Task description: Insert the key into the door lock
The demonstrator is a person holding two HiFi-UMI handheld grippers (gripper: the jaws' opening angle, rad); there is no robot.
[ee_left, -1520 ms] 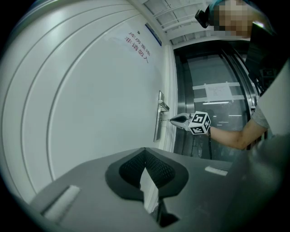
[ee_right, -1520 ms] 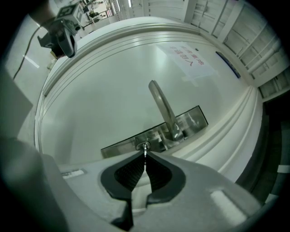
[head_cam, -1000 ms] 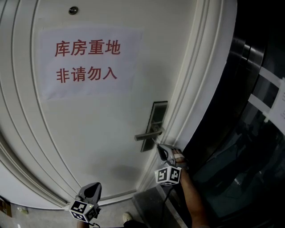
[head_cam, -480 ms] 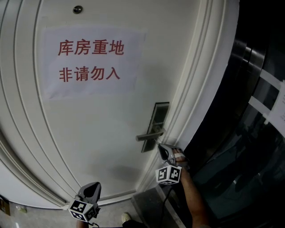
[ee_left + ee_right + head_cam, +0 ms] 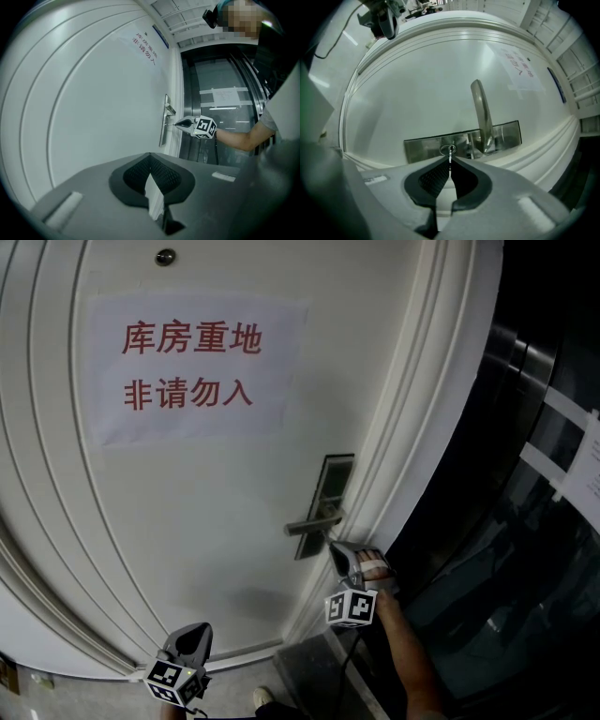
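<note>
The white door (image 5: 216,512) carries a metal lock plate (image 5: 330,486) with a lever handle (image 5: 309,525). My right gripper (image 5: 335,549) is level at the plate just below the handle, shut on a small metal key (image 5: 450,158). In the right gripper view the key's tip sits in the round keyhole (image 5: 449,149) of the lock plate (image 5: 422,147), beside the handle (image 5: 480,112). The left gripper view shows the right gripper (image 5: 180,123) holding the key against the lock plate (image 5: 163,126). My left gripper (image 5: 194,632) hangs low at the left, away from the lock, shut and holding nothing (image 5: 150,158).
A paper sign (image 5: 187,367) with red characters is taped to the door under a peephole (image 5: 166,257). The moulded white door frame (image 5: 422,409) runs along the lock side. Dark glossy panels (image 5: 525,549) with a paper notice (image 5: 586,465) stand to the right.
My right gripper has rolled a little about its own line with the key at the keyhole. The left gripper has stayed where it was.
</note>
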